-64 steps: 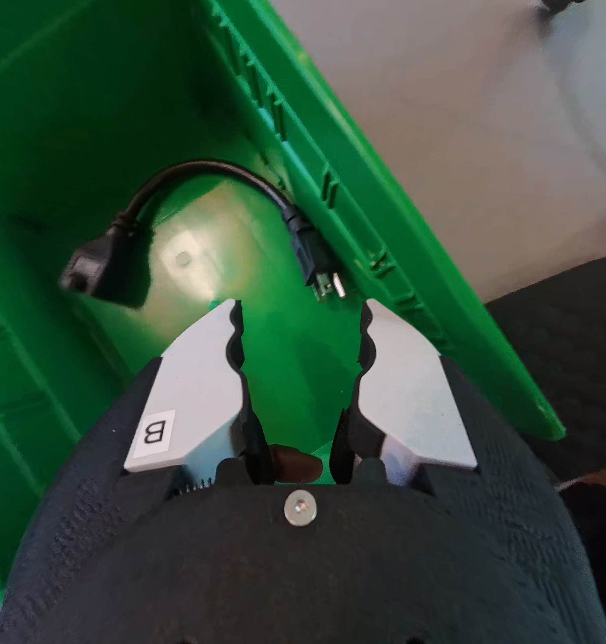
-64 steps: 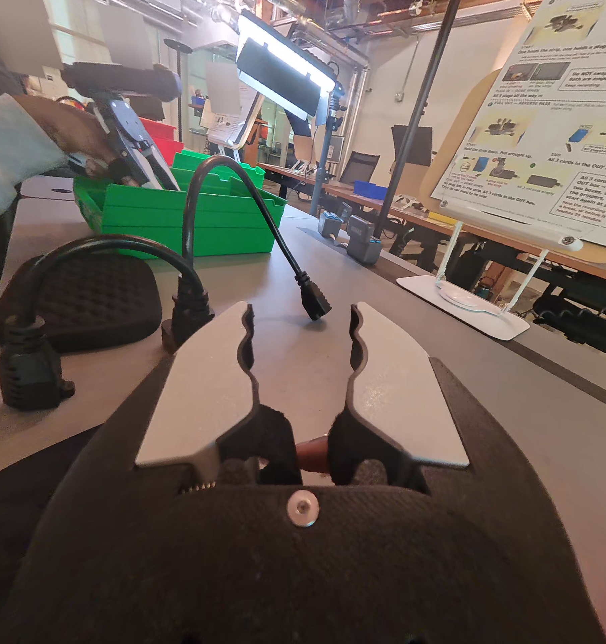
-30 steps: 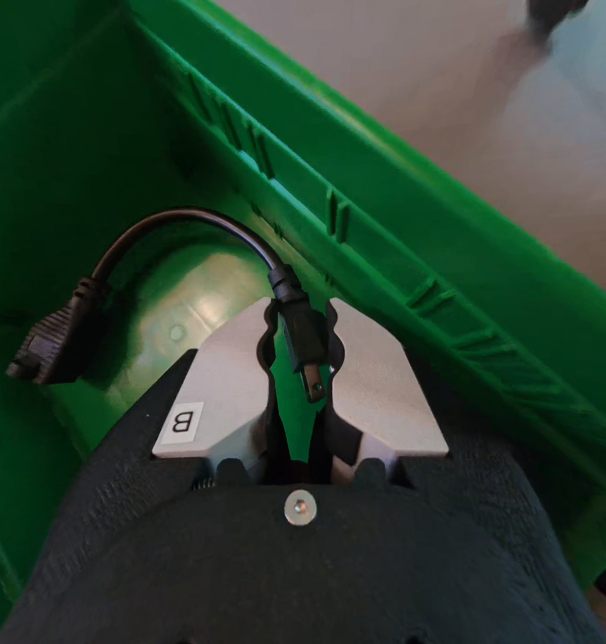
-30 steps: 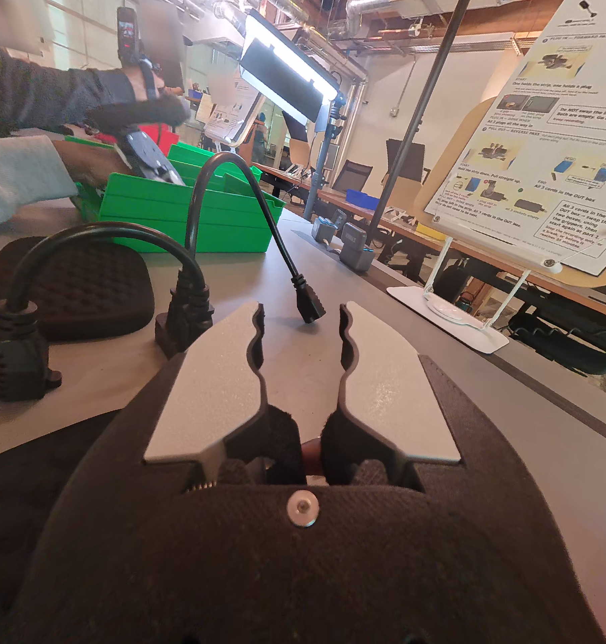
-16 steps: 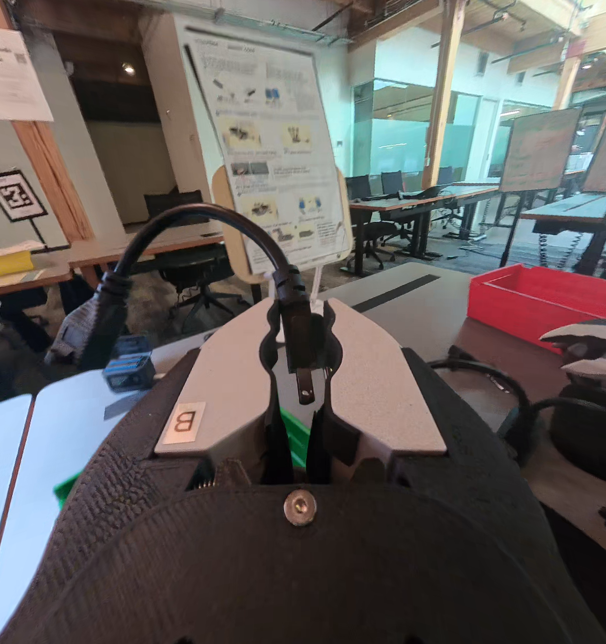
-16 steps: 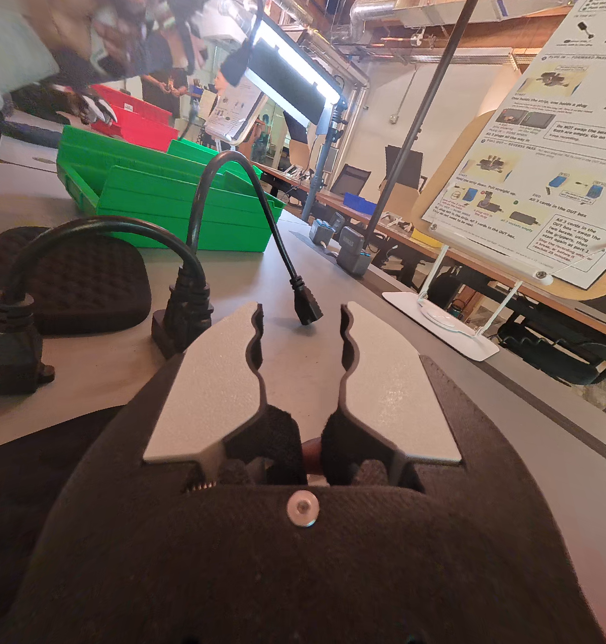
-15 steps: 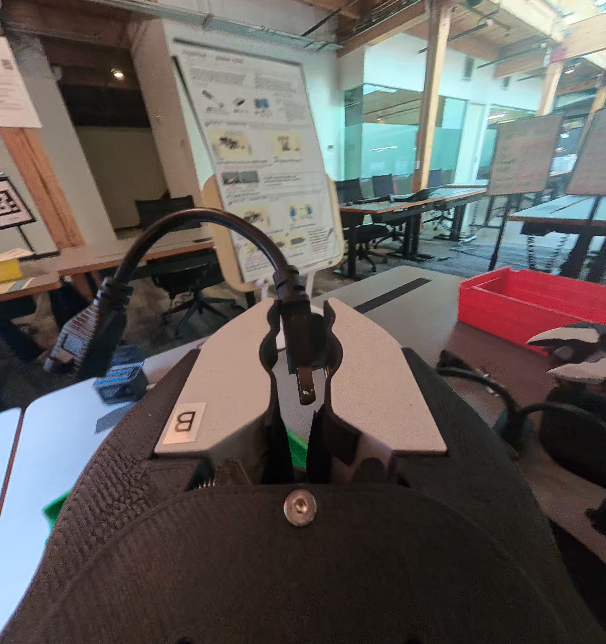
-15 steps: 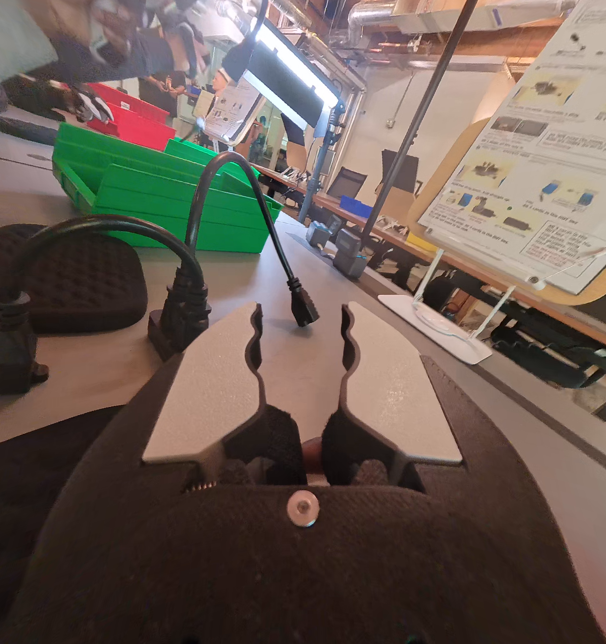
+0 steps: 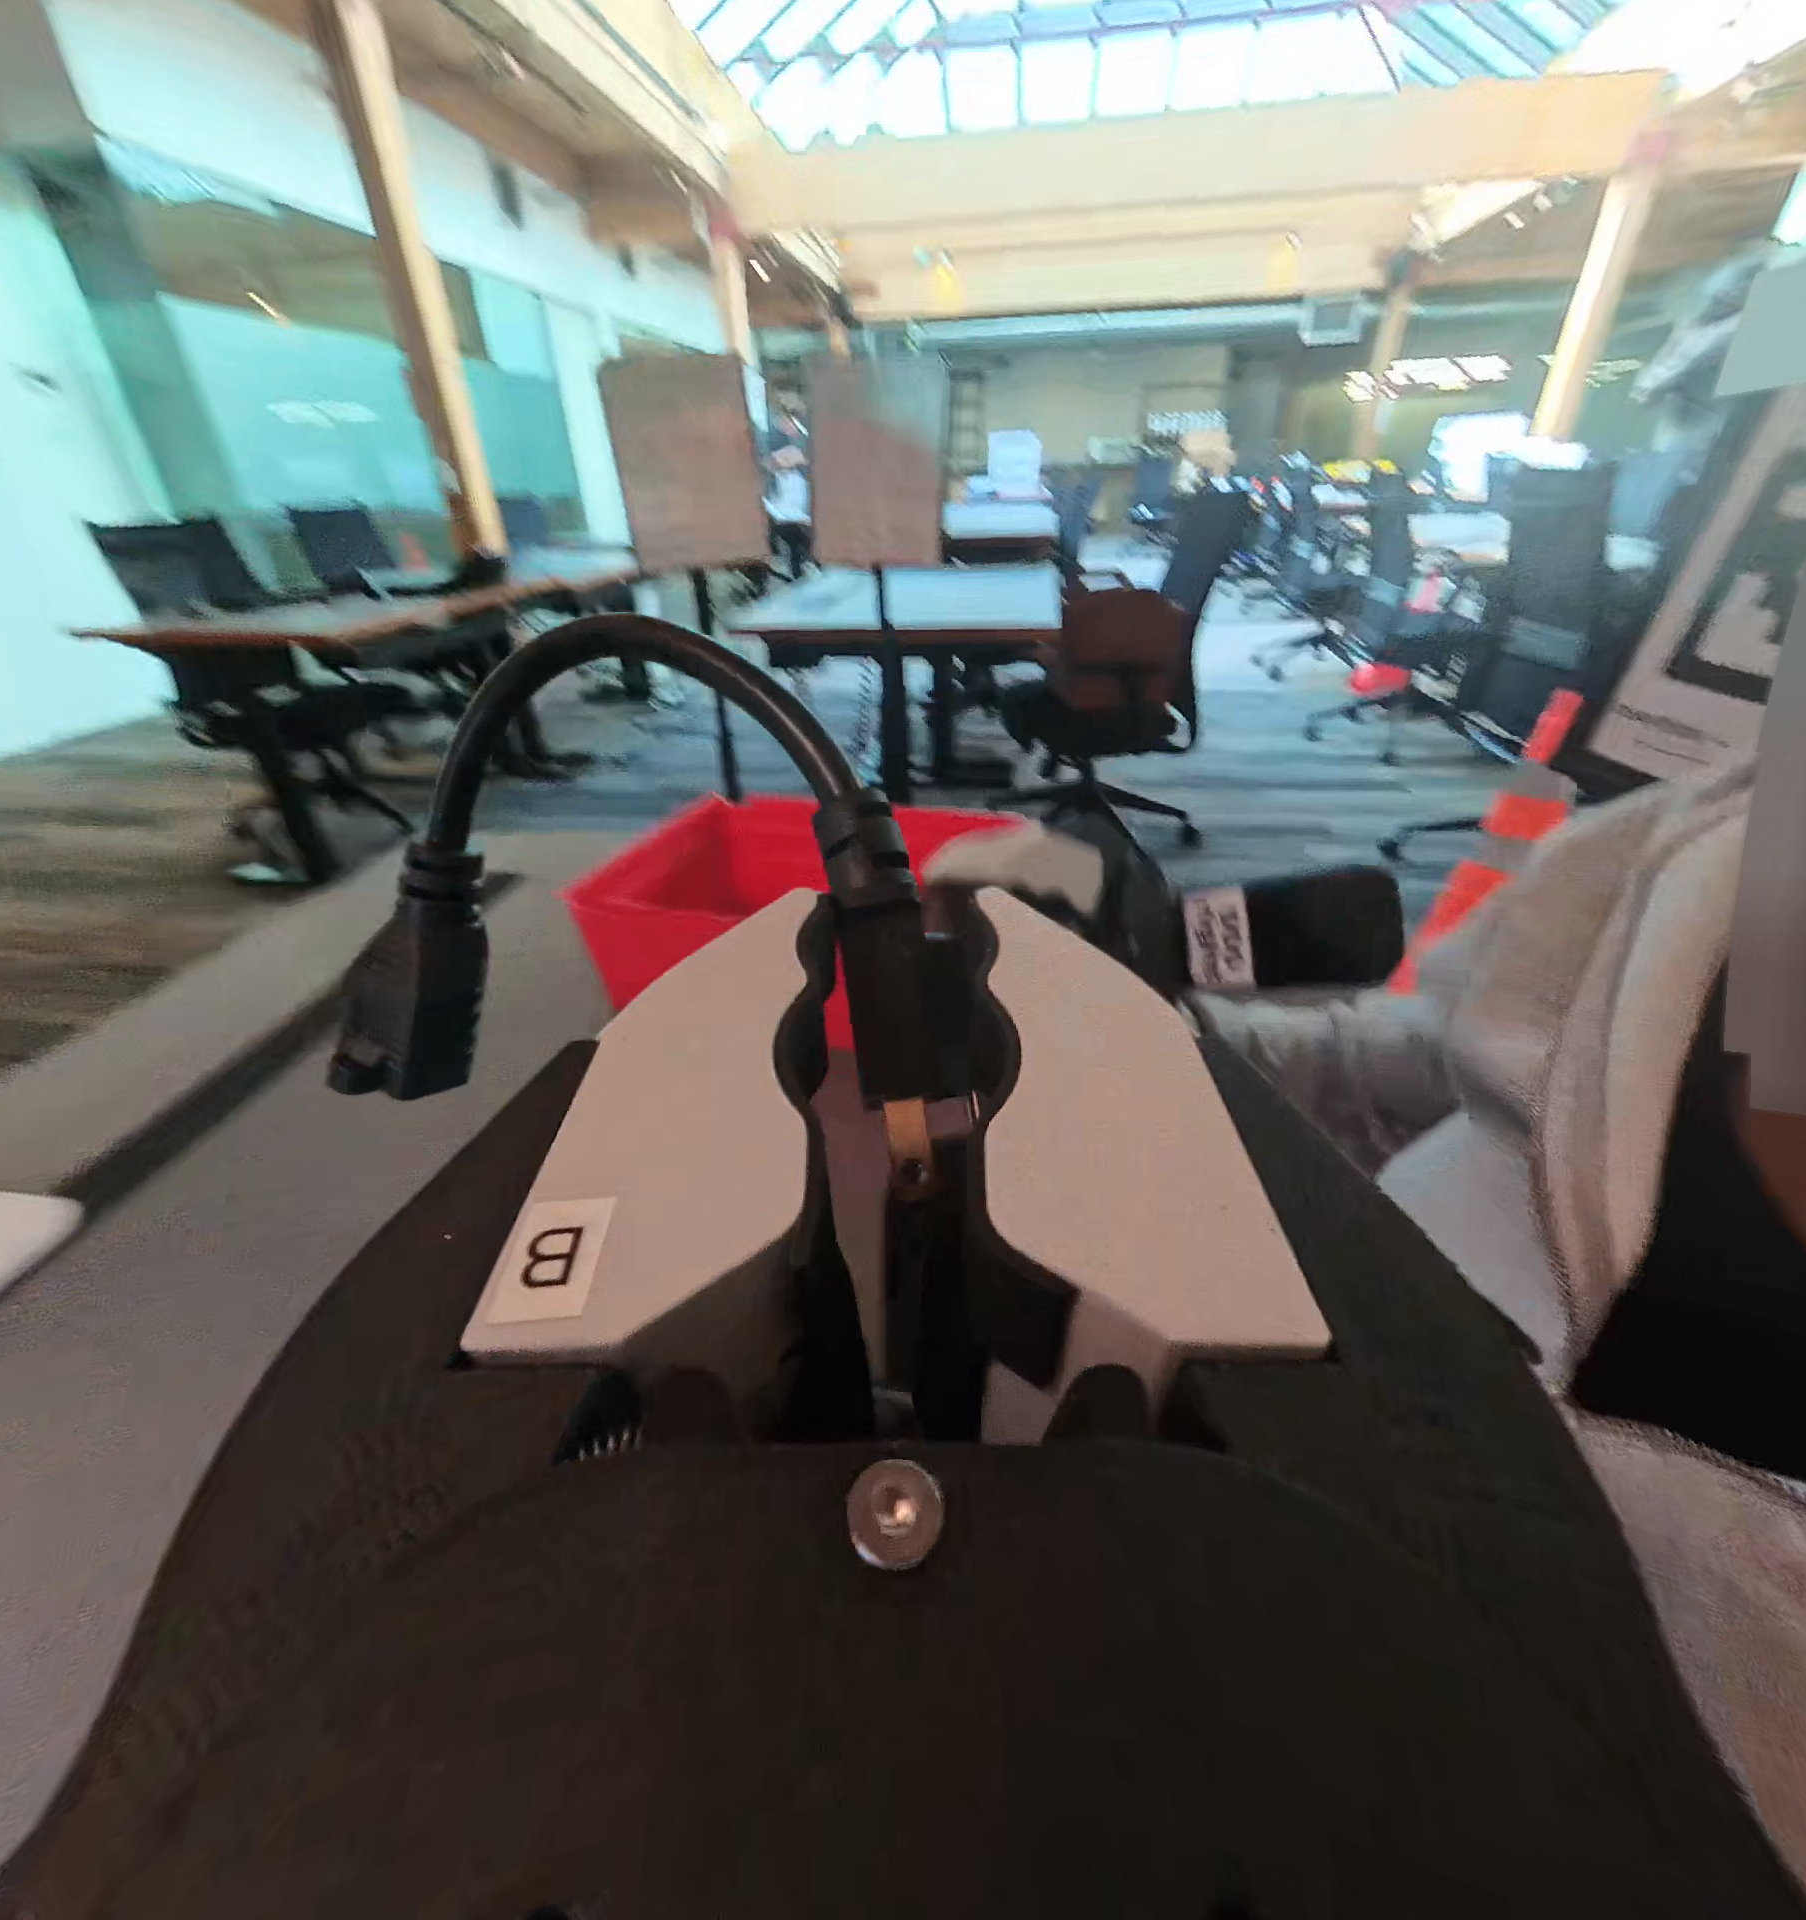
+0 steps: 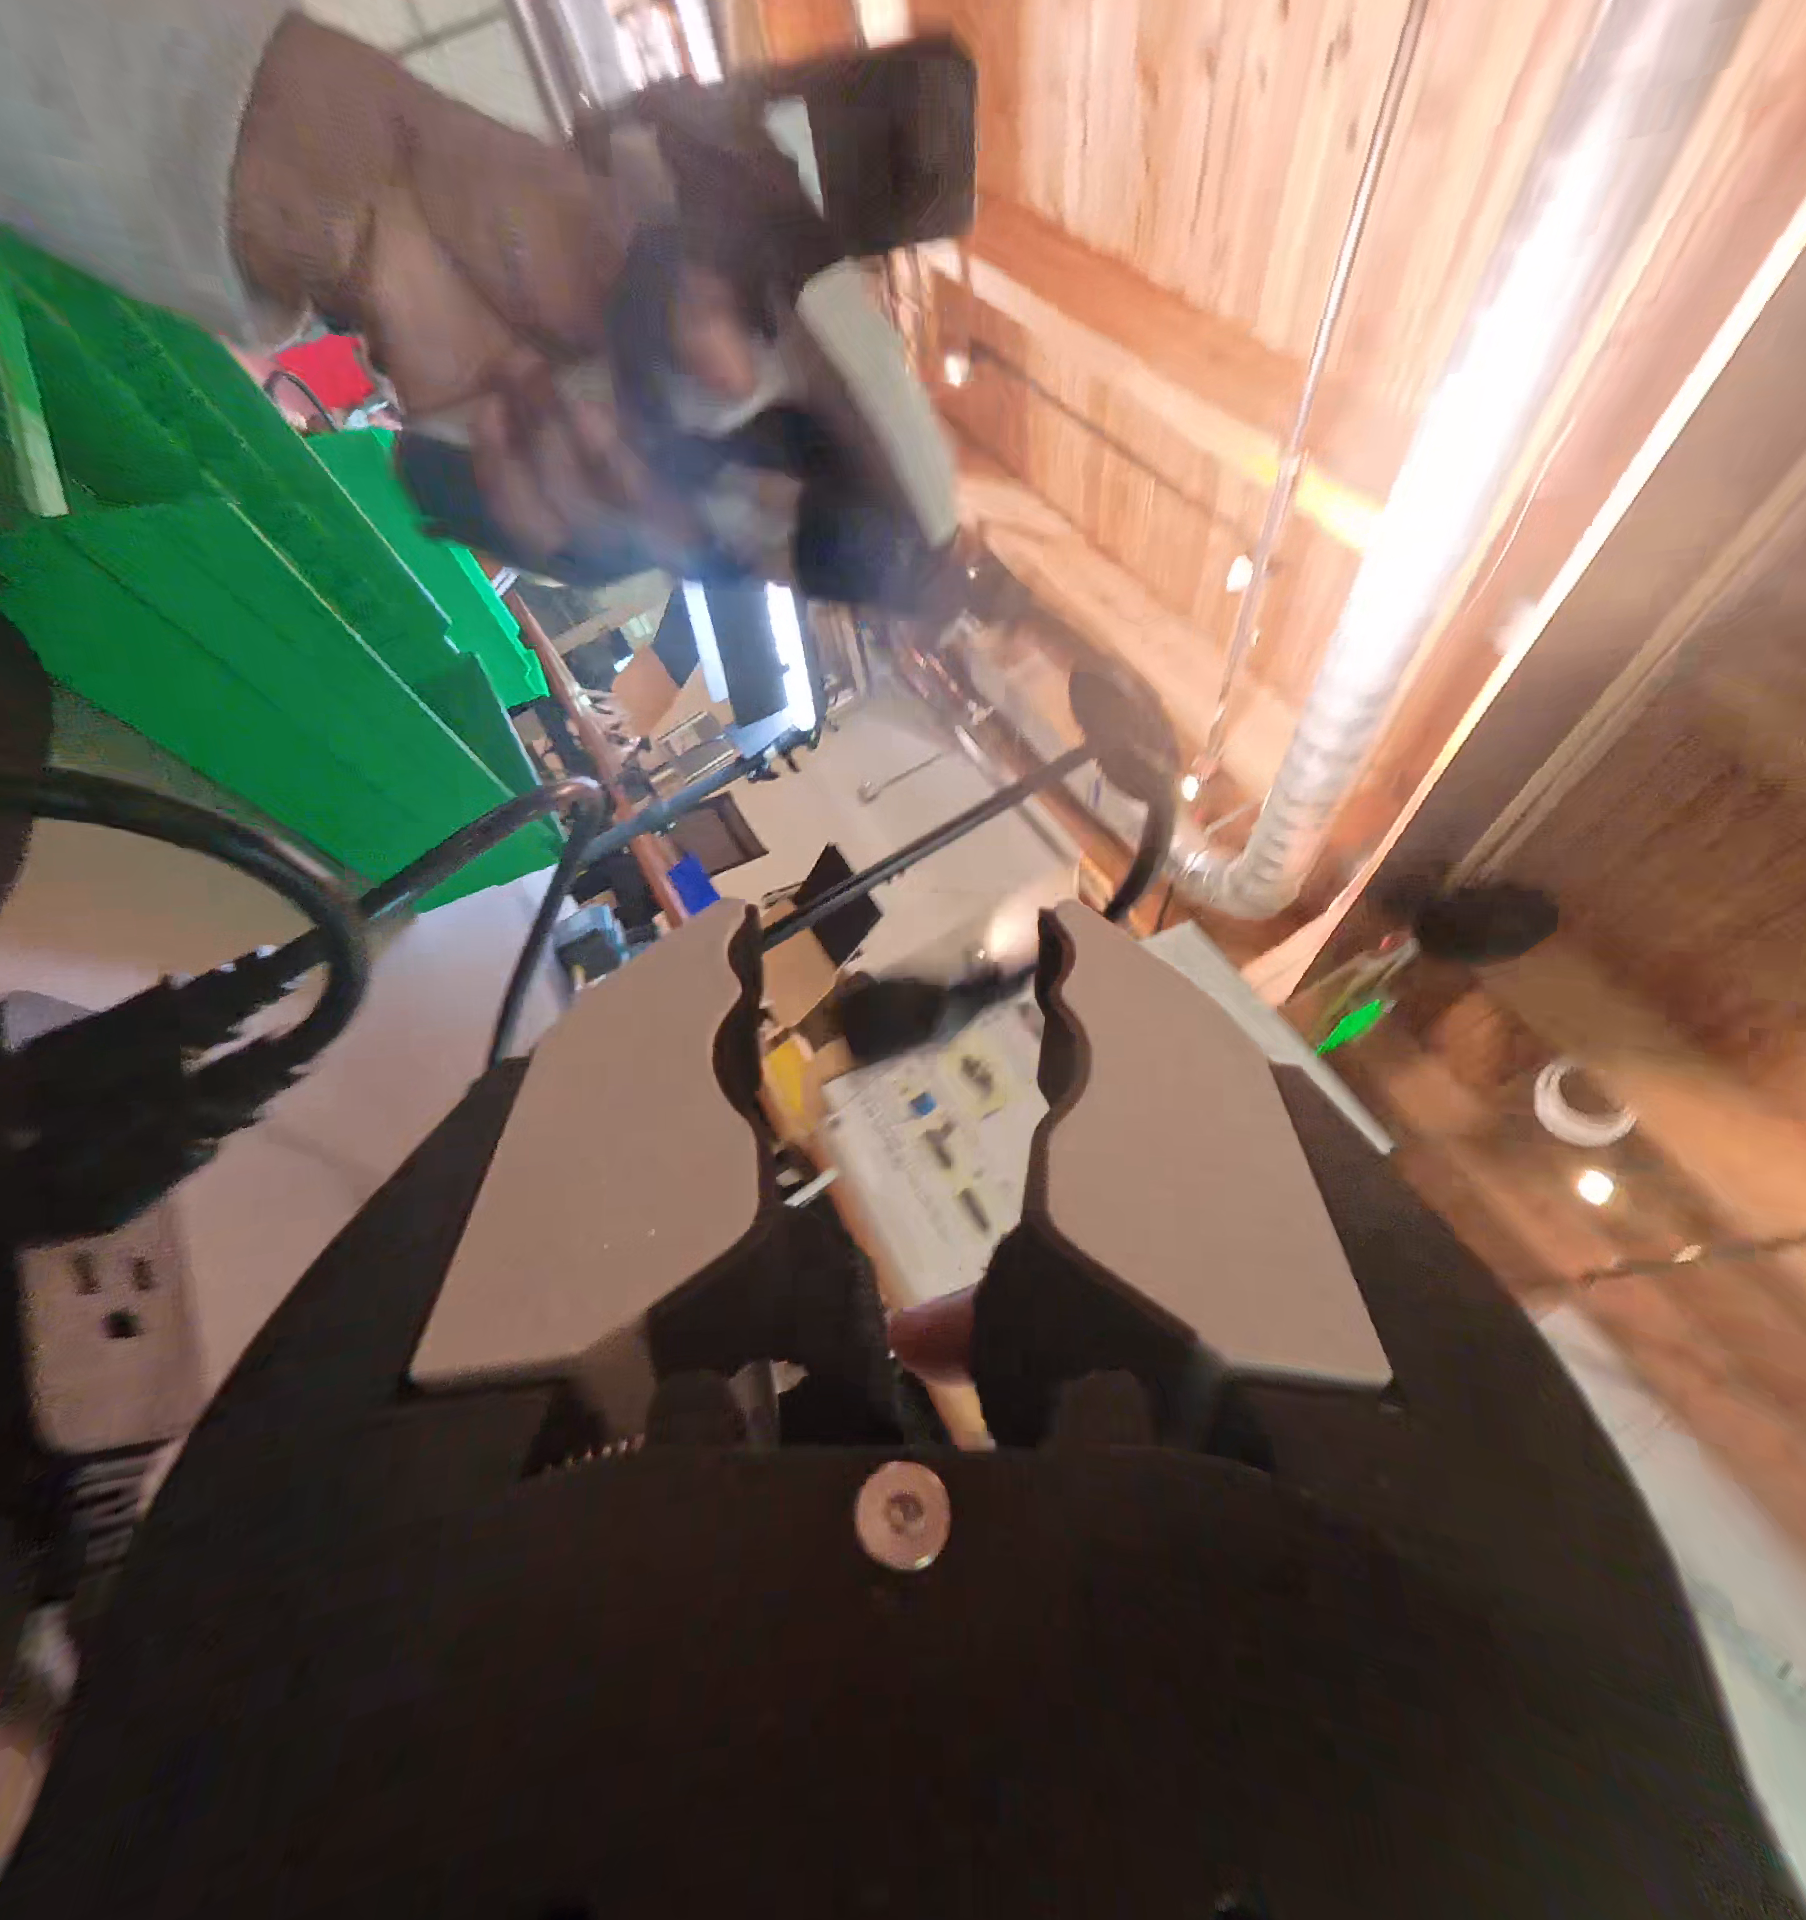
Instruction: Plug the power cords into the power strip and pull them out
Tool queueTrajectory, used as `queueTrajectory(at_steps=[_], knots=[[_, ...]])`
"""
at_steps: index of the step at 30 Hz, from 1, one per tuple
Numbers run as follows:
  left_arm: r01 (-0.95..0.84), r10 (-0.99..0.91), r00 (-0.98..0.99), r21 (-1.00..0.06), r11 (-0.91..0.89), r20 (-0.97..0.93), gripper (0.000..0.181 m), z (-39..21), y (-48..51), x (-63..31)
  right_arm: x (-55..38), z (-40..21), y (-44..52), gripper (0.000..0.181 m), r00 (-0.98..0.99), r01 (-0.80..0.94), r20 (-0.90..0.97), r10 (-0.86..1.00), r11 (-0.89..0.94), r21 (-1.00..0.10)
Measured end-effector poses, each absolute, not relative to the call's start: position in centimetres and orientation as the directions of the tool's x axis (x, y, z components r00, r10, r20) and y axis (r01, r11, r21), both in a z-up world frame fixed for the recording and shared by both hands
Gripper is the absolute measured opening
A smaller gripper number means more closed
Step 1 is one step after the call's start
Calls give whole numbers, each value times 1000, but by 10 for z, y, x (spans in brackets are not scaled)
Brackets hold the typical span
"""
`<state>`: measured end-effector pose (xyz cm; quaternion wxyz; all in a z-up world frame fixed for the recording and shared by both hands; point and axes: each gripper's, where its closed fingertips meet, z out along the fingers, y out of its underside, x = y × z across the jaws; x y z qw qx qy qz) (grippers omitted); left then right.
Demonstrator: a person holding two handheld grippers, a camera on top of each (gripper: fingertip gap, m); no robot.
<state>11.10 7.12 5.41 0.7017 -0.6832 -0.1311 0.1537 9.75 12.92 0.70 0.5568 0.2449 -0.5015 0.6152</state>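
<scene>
One short power cord (image 9: 608, 675) is arching stiffly beside the red bin (image 9: 691, 894), left tongs (image 9: 904, 1049) clamping its rigid plug body (image 9: 894, 997), prongs facing back toward the camera. Right tongs (image 10: 894, 966) are gaping apart, gripping nothing. Judging it light and springy: hold the plug, not the cable.

Black short cord (image 9: 660, 665) arched; white power strip (image 10: 99, 1320) flat.

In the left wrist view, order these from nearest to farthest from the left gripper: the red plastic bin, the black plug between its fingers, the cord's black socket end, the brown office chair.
1. Black plug: clamped in the left gripper.
2. Cord's black socket end: hanging to the left.
3. Red plastic bin: on the table ahead.
4. Brown office chair: far behind, on the floor.
</scene>
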Motion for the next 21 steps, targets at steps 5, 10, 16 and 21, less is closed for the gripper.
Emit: queueTrajectory(at_steps=[5,10,16,21], knots=[[119,258,963,-982,-144,79,23,-2,121,122,119,10,121,52,-15,-976,974,226,207,-63],[159,223,969,-957,-244,104,23,-20,133,127,120,-14,108,24,-20,-958,1000,22,286,-26],[-40,231,968,-970,-239,-97,51,-16,119,136,115,-20,106,23,-283,-919,959,-7,290,-269],[-354,369,766,-825,-441,-527,51,-22,102,125,101,-25,102,23,-478,-839,878,-13,304,-452]])
